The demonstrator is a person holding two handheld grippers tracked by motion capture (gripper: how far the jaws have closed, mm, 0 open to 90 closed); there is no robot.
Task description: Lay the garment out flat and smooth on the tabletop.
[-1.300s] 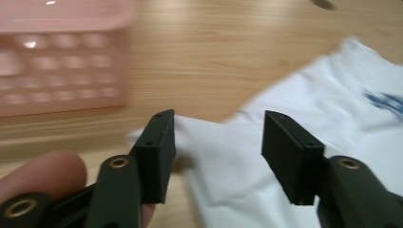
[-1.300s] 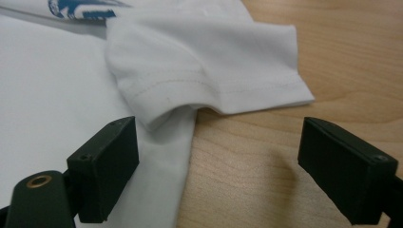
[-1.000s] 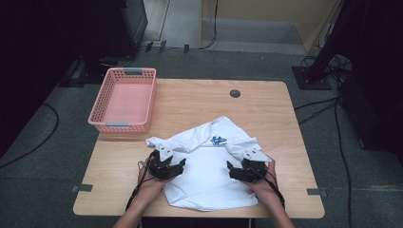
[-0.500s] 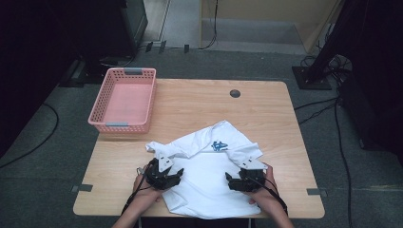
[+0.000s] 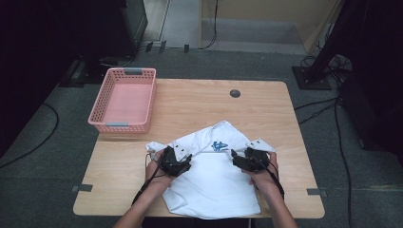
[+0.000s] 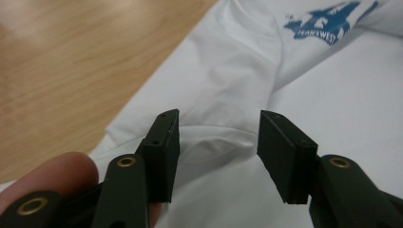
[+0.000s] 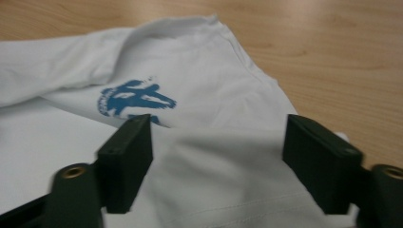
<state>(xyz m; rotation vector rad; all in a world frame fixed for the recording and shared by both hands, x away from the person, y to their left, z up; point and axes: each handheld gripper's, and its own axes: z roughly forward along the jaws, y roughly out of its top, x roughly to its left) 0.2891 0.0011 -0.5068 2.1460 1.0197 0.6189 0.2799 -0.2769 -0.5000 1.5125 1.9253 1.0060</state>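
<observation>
A white T-shirt (image 5: 214, 183) with a blue print (image 5: 218, 146) lies crumpled on the wooden table (image 5: 199, 107), its hem near the front edge. My left gripper (image 5: 183, 163) rests over the shirt's left side. In the left gripper view its jaws (image 6: 218, 142) have just been closing and stand apart around a raised fold of the shirt (image 6: 223, 76), with the pads off the cloth. Over the right sleeve area, my right gripper (image 5: 239, 160) has also been closing. Its jaws (image 7: 218, 156) straddle a hump of white fabric (image 7: 223, 161) below the print (image 7: 133, 102) without pressing on it.
An empty pink plastic basket (image 5: 124, 99) stands at the table's back left corner. A small dark round cap (image 5: 235, 93) is set into the tabletop at the back. Bare wood lies behind and beside the shirt. Cables run on the floor around the table.
Both hands drew back toward the front edge, then came forward again over the shirt. The shirt's lower part now lies nearer the front edge. Both pairs of jaws stand narrower.
</observation>
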